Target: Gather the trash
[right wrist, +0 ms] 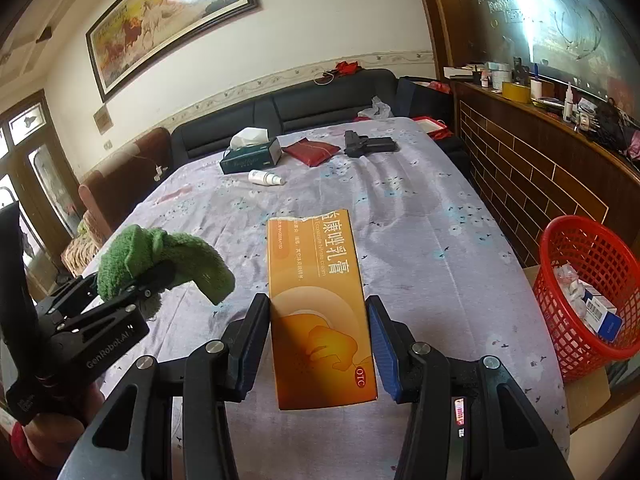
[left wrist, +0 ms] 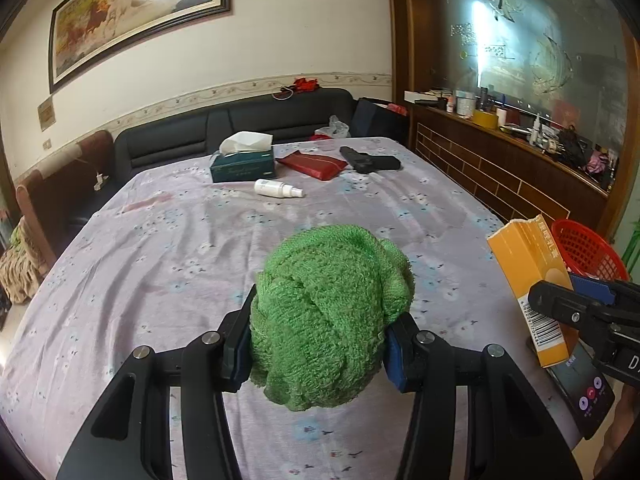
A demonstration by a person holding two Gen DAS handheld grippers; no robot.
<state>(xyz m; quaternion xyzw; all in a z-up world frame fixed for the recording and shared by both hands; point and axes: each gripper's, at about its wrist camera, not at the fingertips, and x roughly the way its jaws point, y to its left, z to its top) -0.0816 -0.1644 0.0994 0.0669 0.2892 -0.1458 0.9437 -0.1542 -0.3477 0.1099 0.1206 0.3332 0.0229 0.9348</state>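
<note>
L side first: left gripper (left wrist: pixel 318 344) pinches a wadded green cloth (left wrist: pixel 332 320) btwn both pads, cloth bulging above & below the fingers, held up off the table (left wrist: pixel 160 248), which is covered w/ a floral lilac sheet. In the right wrist view the same gripper (right wrist: pixel 160 276) sits at the left edge, cloth (right wrist: pixel 160 260) drooping over it.

Centre, far end of table: green tissue box (right wrist: pixel 252 156), white spray bottle (right wrist: pixel 266 178) lying flat just in front of it, red pouch (right wrist: pixel 312 152), black pistol-shaped item (right wrist: pixel 368 145) next to the pouch. Dark sofa (right wrist: pixel 320 104) behind.

Right gripper (right wrist: pixel 318 344) clamps an orange carton (right wrist: pixel 320 304) w/ Chinese print & "OTC" mark, pads on both long sides, top flap torn, lifted clear of the sheet.

Far R: red mesh basket (right wrist: pixel 592 256) beside the table edge, on a cardboard box, w/ small boxes & wrappers inside. A phone (left wrist: pixel 580 392), screen lit, lies at the table's near right edge under the carton (left wrist: pixel 532 280).
</note>
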